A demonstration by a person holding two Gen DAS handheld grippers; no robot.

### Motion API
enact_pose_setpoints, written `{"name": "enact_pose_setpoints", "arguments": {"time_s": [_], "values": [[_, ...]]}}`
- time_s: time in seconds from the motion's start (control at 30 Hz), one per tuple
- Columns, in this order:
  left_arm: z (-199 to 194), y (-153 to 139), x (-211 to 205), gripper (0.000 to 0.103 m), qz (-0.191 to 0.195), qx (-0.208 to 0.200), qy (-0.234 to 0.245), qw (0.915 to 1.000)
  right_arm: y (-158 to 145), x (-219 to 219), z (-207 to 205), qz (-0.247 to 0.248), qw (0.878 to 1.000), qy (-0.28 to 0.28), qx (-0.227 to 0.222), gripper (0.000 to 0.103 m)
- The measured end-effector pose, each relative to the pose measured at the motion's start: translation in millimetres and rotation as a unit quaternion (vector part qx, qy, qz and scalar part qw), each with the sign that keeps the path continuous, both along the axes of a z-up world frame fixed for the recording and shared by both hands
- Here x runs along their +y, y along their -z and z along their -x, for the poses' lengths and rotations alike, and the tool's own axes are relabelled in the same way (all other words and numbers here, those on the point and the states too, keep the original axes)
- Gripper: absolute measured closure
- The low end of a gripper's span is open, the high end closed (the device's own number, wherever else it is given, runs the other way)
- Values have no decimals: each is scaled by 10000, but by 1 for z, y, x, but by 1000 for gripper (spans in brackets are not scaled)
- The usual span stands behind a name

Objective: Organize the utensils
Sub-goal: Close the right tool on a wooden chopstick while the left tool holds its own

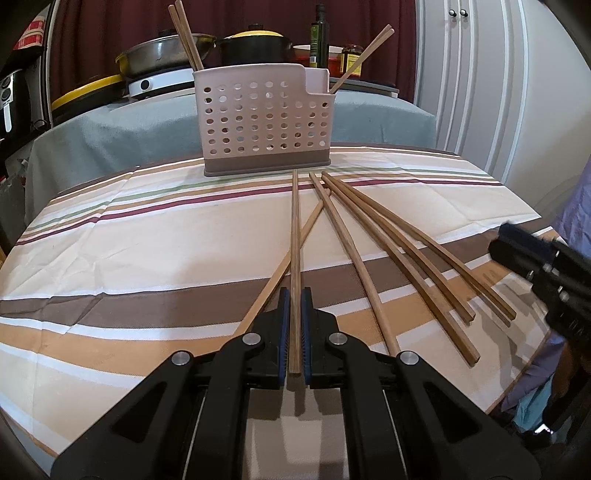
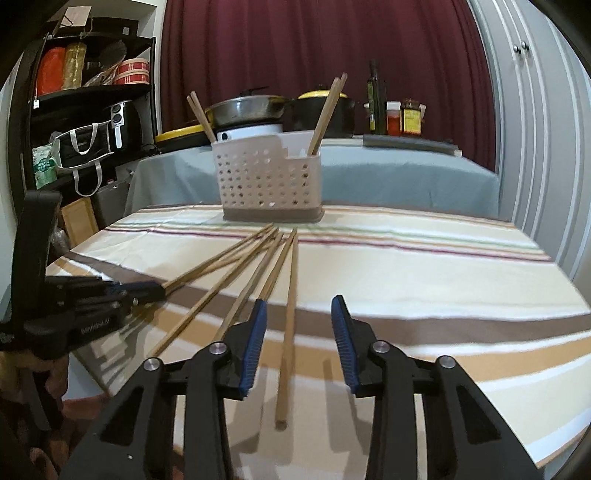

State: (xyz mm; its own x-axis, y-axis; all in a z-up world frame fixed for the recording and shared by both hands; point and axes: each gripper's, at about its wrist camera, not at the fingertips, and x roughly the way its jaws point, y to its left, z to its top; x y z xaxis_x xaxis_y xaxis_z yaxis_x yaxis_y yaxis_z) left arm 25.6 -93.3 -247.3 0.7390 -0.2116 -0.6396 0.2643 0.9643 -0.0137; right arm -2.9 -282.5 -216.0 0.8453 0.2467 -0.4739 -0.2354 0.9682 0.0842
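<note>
A pink perforated utensil holder [image 1: 266, 118] stands at the far side of the striped tablecloth [image 1: 147, 229], with two chopsticks [image 1: 186, 40] in its left part and two more [image 1: 365, 55] leaning out on the right. My left gripper [image 1: 294, 293] is shut on one wooden chopstick [image 1: 294, 229] that points straight at the holder. Several loose chopsticks [image 1: 391, 240] fan out on the cloth to its right. My right gripper [image 2: 299, 301] is open low over the cloth, and one chopstick [image 2: 290, 325] lies between its fingers, untouched. The left gripper [image 2: 147, 288] shows at the left of the right wrist view.
Behind the holder a grey-covered table [image 1: 369, 114] carries pans [image 1: 166, 55], a black pot [image 1: 255, 46], an oil bottle [image 1: 319, 35] and jars. A dark shelf unit [image 2: 92, 110] stands at the left, white cabinet doors [image 2: 535, 129] at the right. The table's near right edge [image 1: 517, 376] drops off.
</note>
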Motion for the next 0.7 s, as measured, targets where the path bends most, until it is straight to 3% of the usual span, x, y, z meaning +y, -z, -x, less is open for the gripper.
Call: {"name": "enact_pose_setpoints", "arguments": {"time_s": [0.57,0.7], "values": [[6,1,6,97,29,-17,34,10000,26,4,9,84,9997,188,149,85],[7,1,7,97,32,-15,34,10000,26,4,9,81,9996,239,133,94]]}}
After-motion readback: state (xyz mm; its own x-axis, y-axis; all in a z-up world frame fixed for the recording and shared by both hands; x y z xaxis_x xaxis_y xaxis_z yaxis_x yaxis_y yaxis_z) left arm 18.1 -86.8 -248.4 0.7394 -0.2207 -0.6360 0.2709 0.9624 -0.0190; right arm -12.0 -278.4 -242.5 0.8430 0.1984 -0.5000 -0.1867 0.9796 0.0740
